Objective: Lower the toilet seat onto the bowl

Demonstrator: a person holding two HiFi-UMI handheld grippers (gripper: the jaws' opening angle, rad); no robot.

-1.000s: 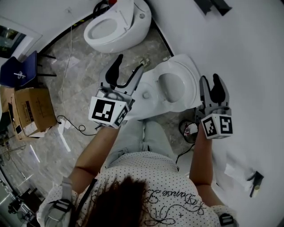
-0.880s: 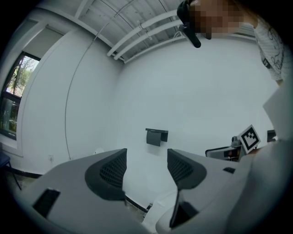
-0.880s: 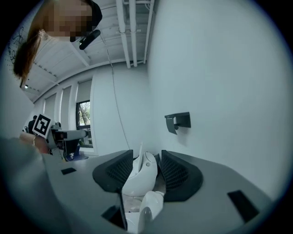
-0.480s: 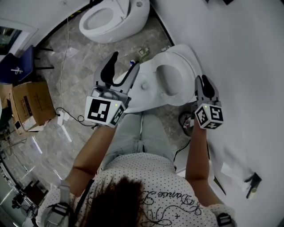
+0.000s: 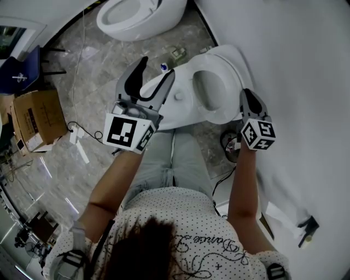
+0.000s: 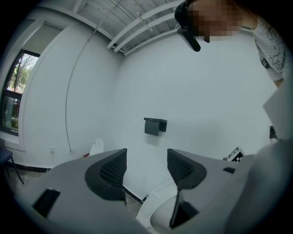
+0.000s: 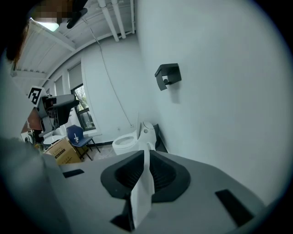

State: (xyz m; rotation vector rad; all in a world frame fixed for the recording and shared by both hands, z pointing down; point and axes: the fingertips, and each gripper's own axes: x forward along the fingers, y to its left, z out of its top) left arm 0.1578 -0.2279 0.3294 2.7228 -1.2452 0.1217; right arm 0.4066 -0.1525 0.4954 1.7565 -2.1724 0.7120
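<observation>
The white toilet (image 5: 169, 106) stands against the wall, its seat (image 5: 221, 82) raised and leaning back. My right gripper (image 5: 247, 101) is at the seat's right rim. In the right gripper view the jaws are closing, and the seat's thin white edge (image 7: 142, 196) stands between the pads (image 7: 161, 176), which touch it. My left gripper (image 5: 150, 82) hangs open over the toilet's left side with nothing between its fingers. In the left gripper view, the white toilet (image 6: 158, 215) shows below the open gap.
A second toilet (image 5: 136, 16) stands further along the wall. A cardboard box (image 5: 35, 117) and a blue chair (image 5: 24, 74) are at the left. A cable runs over the tiled floor. A dark paper holder (image 7: 168, 75) hangs on the wall.
My right gripper's jaws have narrowed from wide apart onto the seat's rim. Both grippers have shifted slightly up the picture, closer to the toilet.
</observation>
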